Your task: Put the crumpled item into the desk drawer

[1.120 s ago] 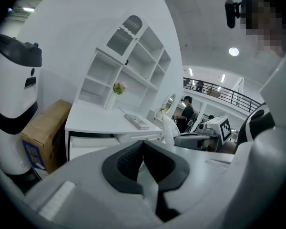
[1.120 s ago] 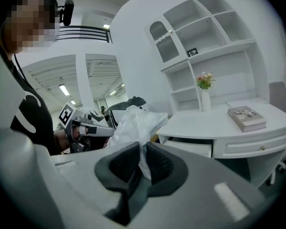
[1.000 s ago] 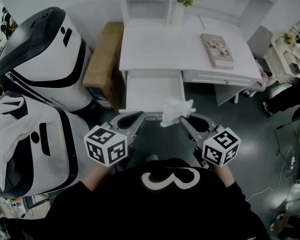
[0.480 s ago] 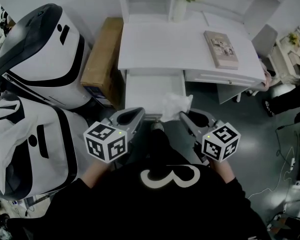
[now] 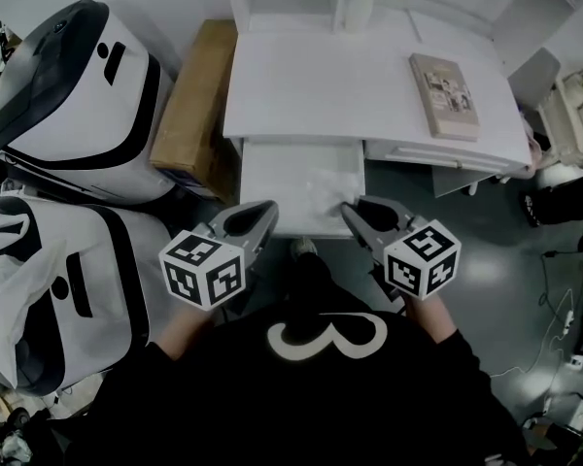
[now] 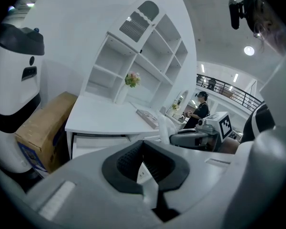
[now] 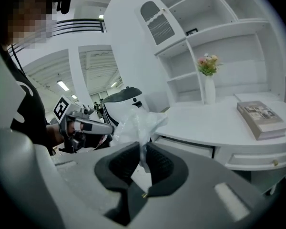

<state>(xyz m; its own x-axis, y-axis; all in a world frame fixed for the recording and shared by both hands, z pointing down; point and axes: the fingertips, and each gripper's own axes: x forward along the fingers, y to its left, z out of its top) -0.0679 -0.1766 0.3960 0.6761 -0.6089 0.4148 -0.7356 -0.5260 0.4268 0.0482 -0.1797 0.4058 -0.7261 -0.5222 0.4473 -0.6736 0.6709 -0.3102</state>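
Crumpled item point(image 5: 328, 188): white and thin, hanging at centre frame over the open desk drawer point(image 5: 272, 178).
Right gripper point(image 5: 350, 212): pinching it, jaws nearly together.
Left gripper point(image 5: 264, 214): hovering alongside, jaws closed and empty.
Step, seemingly: delivering to the drawer.
Next, likely: lowering inside, then parting the jaws.

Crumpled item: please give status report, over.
Left tool shut, empty. Right tool shut on crumpled item, over open drawer. Nothing seen in the way.
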